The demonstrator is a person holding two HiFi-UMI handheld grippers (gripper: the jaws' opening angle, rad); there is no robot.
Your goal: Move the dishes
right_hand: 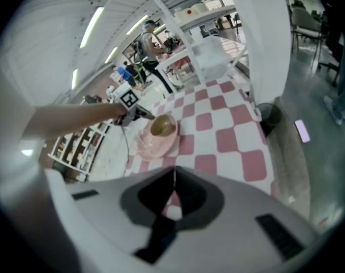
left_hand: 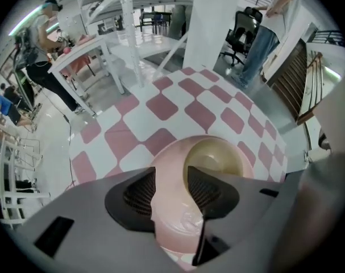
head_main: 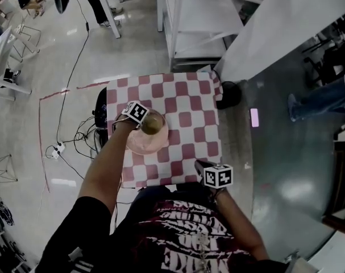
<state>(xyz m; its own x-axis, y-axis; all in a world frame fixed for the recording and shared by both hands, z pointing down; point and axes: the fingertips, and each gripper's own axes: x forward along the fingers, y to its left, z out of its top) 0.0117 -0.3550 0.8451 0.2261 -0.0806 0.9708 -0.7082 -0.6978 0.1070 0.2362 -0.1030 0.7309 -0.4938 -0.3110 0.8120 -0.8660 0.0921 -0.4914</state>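
**A:** Where are the dishes?

**B:** The pink plate (head_main: 142,145) lies on the checked counter (head_main: 186,104). The tan bowl (head_main: 153,124) sits on the plate, toward its far edge.

**A:** Is anything holding them?

**B:** No. The left hand-held gripper (left_hand: 171,189) hangs over the plate's near side with its jaws apart. The right hand-held gripper (right_hand: 173,182) is well away from the plate, closed and empty.

**A:** Is the job done?

**B:** Probably not. The stack may need moving, and nothing grips it.

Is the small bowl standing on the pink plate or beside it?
On it: the small bowl rests upright inside the rim of the pink plate.
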